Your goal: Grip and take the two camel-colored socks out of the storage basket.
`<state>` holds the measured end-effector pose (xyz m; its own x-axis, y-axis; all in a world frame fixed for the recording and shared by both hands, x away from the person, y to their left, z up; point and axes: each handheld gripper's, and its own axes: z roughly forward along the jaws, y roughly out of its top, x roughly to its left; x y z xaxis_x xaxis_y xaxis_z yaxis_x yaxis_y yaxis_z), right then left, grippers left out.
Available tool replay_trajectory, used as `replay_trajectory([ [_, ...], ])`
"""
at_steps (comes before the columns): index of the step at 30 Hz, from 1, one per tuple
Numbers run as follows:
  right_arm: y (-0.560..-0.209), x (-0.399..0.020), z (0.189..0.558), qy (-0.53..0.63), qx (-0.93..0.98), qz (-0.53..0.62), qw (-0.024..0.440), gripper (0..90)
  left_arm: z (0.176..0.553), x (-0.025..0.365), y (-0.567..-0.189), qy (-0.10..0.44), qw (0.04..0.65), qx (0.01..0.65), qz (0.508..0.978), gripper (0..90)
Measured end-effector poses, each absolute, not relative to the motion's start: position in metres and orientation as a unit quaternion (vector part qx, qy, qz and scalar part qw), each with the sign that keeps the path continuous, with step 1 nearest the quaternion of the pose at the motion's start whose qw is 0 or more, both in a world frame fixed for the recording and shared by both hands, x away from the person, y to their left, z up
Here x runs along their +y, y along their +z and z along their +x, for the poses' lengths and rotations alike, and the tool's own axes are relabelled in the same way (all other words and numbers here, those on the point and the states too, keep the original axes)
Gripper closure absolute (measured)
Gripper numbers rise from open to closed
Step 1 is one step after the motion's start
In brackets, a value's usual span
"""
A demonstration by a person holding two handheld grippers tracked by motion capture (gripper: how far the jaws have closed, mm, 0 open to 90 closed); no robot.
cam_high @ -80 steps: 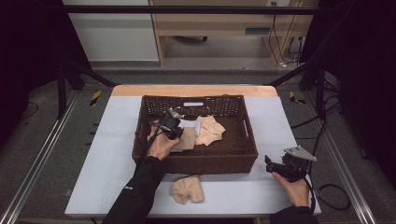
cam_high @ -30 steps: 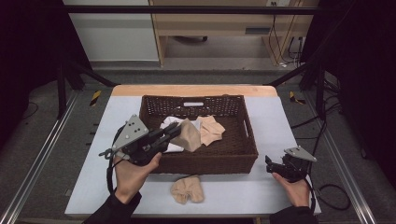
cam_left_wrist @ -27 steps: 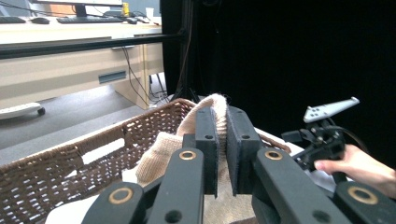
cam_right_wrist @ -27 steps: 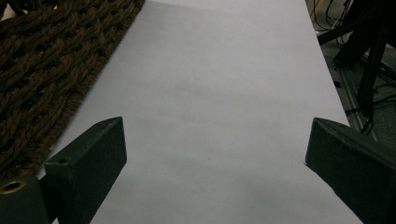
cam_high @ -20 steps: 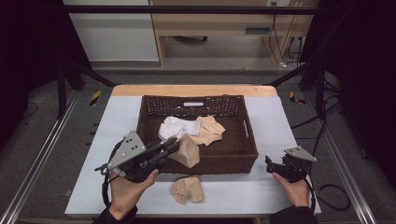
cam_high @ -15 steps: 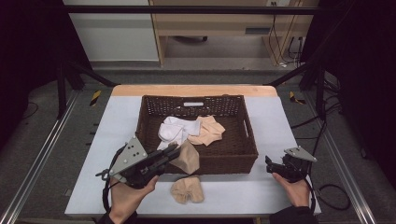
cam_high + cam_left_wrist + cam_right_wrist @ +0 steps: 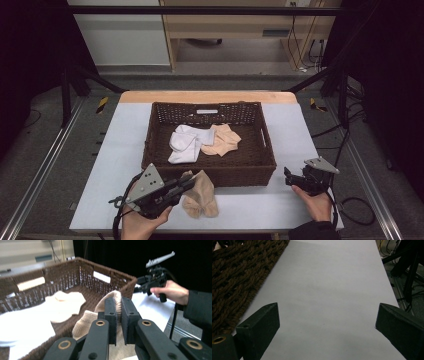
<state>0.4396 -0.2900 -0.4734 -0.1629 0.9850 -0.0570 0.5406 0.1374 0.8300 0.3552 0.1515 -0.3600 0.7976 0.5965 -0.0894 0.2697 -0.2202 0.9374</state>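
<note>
A basket (image 7: 209, 165) sits at the middle of a table (image 7: 125, 145), toward its far edge. In the basket lie two socks side by side, touching: one (image 7: 182, 143) at left, another (image 7: 221, 140) at right. In front of the basket, a third sock (image 7: 200, 199) hangs from the left gripper (image 7: 187, 182), over the table's near edge. The right gripper (image 7: 290, 176) sits right of the basket's near corner, above the table.

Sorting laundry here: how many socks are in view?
4: a white sock and peach sock in the basket, two tan socks in front; more may hide beneath.
</note>
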Motion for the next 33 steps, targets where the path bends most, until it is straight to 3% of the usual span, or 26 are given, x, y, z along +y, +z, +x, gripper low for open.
replay_trajectory([
  [11,-0.474,-0.29,0.44,0.342,0.682,0.56,0.324,5.6,0.357,0.148,-0.398,0.122,0.522,0.303,0.788,83.4],
  [33,-0.474,-0.29,0.44,0.341,0.682,0.559,0.325,5.6,0.374,0.133,-0.444,0.138,0.469,0.32,0.812,83.0],
])
